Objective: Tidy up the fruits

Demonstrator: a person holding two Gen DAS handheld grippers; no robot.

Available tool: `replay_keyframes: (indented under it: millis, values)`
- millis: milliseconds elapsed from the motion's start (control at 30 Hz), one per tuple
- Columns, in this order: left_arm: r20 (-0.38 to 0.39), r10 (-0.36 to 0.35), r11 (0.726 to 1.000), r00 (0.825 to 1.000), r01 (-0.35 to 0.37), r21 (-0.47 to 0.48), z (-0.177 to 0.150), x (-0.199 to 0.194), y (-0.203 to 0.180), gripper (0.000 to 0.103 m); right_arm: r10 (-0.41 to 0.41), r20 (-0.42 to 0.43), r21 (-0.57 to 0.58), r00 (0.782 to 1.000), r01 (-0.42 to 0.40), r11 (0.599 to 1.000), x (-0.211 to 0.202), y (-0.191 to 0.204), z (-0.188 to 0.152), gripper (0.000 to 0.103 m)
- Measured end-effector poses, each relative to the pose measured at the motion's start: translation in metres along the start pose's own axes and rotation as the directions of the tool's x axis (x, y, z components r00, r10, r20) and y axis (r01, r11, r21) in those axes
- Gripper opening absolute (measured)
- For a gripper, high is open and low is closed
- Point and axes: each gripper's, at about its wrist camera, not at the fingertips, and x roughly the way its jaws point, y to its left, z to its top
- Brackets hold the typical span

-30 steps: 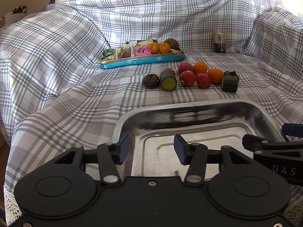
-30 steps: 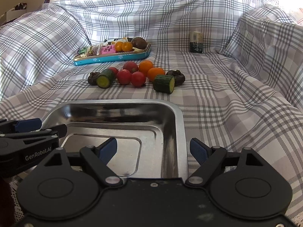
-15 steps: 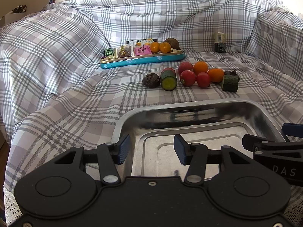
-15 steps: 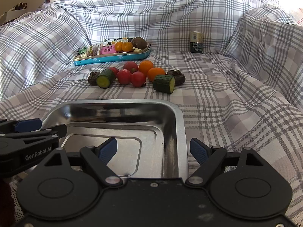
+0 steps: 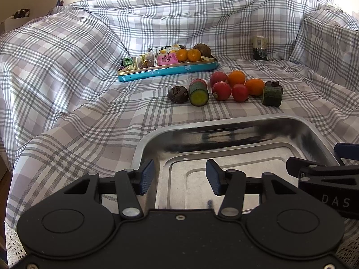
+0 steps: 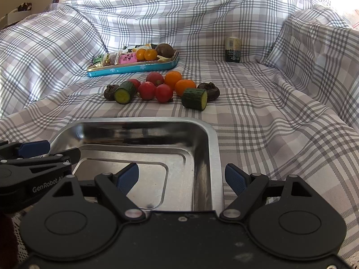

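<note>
Both the left gripper (image 5: 179, 178) and right gripper (image 6: 181, 178) are held spread, empty, over the steel tray (image 6: 208, 132). The fruits (image 6: 157, 87) lie clustered beyond it; light, round, easily bruised, best pinched across the middle.

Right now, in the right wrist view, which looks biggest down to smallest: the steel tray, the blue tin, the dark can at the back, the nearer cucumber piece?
1. Steel tray, by far, though it is also nearest.
2. Blue tin.
3 and 4. Dark can and cucumber piece look alike; the can stands farther back, so no ranking.
</note>
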Motion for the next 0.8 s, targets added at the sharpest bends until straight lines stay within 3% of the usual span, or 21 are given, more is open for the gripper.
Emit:
replay_keyframes:
  millis: [800]
  values:
    - [0.002,0.008,0.999,1.000,-0.008,0.036,-0.0008,-0.0012,-0.0057,0.057,-0.005,0.003,-0.015,1.000,0.005,1.000,0.0001,0.0028,-0.0013,0.087]
